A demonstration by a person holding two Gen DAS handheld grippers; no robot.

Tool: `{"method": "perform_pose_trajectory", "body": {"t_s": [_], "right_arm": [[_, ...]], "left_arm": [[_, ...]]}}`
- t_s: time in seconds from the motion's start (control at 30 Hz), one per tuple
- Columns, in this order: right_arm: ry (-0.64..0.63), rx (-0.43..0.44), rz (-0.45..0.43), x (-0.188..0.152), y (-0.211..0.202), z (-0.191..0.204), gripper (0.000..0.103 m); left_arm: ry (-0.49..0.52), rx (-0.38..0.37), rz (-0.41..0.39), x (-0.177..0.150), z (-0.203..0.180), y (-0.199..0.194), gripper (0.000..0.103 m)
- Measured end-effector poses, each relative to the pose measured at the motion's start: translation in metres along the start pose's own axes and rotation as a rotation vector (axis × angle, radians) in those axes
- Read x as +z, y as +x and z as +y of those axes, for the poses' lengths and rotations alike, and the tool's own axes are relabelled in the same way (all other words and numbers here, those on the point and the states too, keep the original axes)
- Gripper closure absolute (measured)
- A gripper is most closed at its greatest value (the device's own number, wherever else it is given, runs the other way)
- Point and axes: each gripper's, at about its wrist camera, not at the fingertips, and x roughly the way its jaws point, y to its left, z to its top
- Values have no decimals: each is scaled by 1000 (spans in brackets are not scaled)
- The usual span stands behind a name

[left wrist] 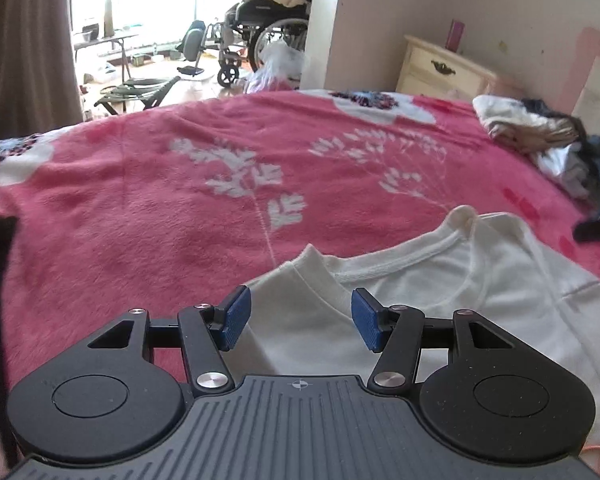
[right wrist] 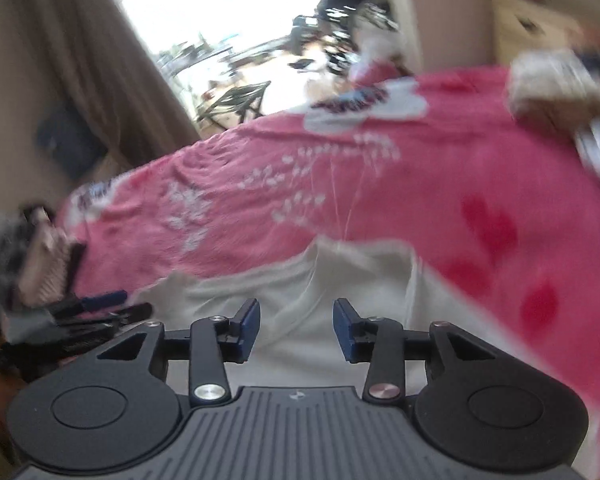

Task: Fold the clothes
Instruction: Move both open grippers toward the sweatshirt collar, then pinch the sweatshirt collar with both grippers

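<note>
Nearest the lens in the left wrist view, the left gripper [left wrist: 298, 318] stands with its blue pads [left wrist: 236, 318] apart and nothing between them; it hangs over the near edge of the white T-shirt [left wrist: 440, 280]. The shirt lies flat on the pink floral blanket [left wrist: 160, 208], neckline facing away from the camera, its lower part cut off by the gripper body. No brand, label or legible writing shows on the shirt or on either tool; only a small crosshair mark sits on the ribbed housing.

The right gripper [right wrist: 296, 330] likewise has its jaws parted and empty, poised above the same white T-shirt [right wrist: 292, 280]. This view is tilted and heavily motion-blurred, so the shirt's folds cannot be read with confidence. At its left edge a dark shape with a blue strip is probably the other tool, though the blur prevents certainty.

Beyond the shirt, a pile of mixed clothes [left wrist: 560, 148] sits at the far right of the bed, partly cropped. A cream nightstand [left wrist: 440, 68] stands against the wall, and a wheelchair [left wrist: 268, 28] loaded with garments stands in the bright doorway.
</note>
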Motion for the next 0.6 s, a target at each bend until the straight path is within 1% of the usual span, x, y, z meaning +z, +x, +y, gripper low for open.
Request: {"method": "perform_pose_trajectory", "body": {"t_s": [0.03,0.1,0.17,0.3,0.37,0.5,0.6], "right_arm": [[-53,-2,4,6,7,0,49],[-160,-9,18,17,23,0,47],[-202,-23,44,24,40,-4,45],[-270,-49,95,35,71,-9,44],[-311,-49,114,38,82,-6,40],[-321,-32,127,45,98,-7,39],[-292,-1,123,49,104,-9,39]], "left_arm": [[8,-4,6,1,2,5,47],[17,-20,14,3,5,13,47],[33,-35,22,5,7,20,47],[62,-21,36,7,7,35,47],[68,-24,35,8,7,39,47],[63,-45,31,12,8,44,47],[92,-71,30,12,4,45,48]]}}
